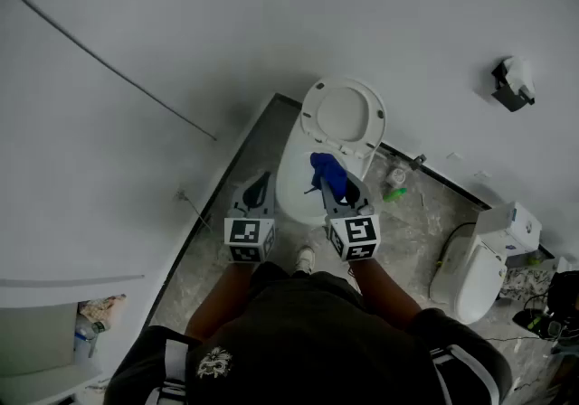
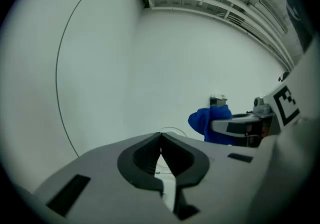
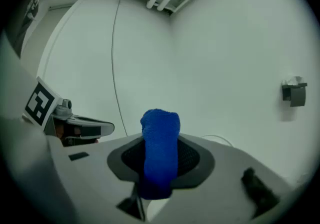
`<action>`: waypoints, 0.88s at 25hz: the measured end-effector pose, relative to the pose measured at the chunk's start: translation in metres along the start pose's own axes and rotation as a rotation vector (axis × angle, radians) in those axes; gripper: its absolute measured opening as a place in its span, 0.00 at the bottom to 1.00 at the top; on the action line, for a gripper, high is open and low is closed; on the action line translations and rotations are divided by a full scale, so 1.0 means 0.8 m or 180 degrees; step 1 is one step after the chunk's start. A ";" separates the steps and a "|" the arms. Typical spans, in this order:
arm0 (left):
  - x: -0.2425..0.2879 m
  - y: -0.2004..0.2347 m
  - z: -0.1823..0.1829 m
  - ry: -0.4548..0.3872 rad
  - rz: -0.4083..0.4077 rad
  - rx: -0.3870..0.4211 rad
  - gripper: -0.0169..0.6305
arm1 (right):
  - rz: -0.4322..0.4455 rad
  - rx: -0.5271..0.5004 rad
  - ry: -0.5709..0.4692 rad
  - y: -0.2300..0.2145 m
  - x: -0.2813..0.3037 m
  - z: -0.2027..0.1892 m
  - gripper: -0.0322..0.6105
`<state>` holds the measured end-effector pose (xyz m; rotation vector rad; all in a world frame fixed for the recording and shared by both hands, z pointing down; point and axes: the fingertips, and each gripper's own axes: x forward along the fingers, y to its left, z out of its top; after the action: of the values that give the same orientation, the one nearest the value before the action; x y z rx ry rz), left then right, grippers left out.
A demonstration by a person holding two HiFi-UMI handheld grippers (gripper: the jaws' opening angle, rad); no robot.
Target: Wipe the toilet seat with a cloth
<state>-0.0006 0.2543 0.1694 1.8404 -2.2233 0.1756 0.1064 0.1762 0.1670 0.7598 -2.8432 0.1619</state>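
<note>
Two grippers hover over one of two white toilets. The left gripper (image 2: pixel 161 140) has its jaws pressed together on nothing, and the right gripper (image 1: pixel 340 198) clamps the single cloth (image 3: pixel 160 138), a blue, nubbly roll standing up between its pads above the near toilet (image 1: pixel 294 182), whose oval lid (image 1: pixel 342 114) is raised. The second toilet (image 1: pixel 466 277) stands well apart at the right on the grey marbled floor (image 1: pixel 407 222), between smooth white walls (image 1: pixel 136 14).

- cloth (image 3: pixel 160 128), in right gripper (image 3: pixel 161 160): solid bright blue, fine knit texture.
- right gripper and left gripper (image 2: pixel 161 154): grey shells, black pads.
- marker cubes (image 1: pixel 249 236): black-and-white squares.
- toilet (image 1: pixel 294 179), ahead of tongs: white.
- floor (image 1: pixel 412 236), beneath tongs: grey marbling.
</note>
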 end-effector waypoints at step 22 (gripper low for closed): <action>0.304 0.062 -0.020 0.0483 -0.0695 0.0031 0.04 | -0.0556 0.0117 0.0513 -0.153 0.222 -0.050 0.22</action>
<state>-0.0889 0.0369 0.2527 1.9870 -1.9100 0.2753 0.0238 -0.0088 0.2510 0.9523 -2.6146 0.2385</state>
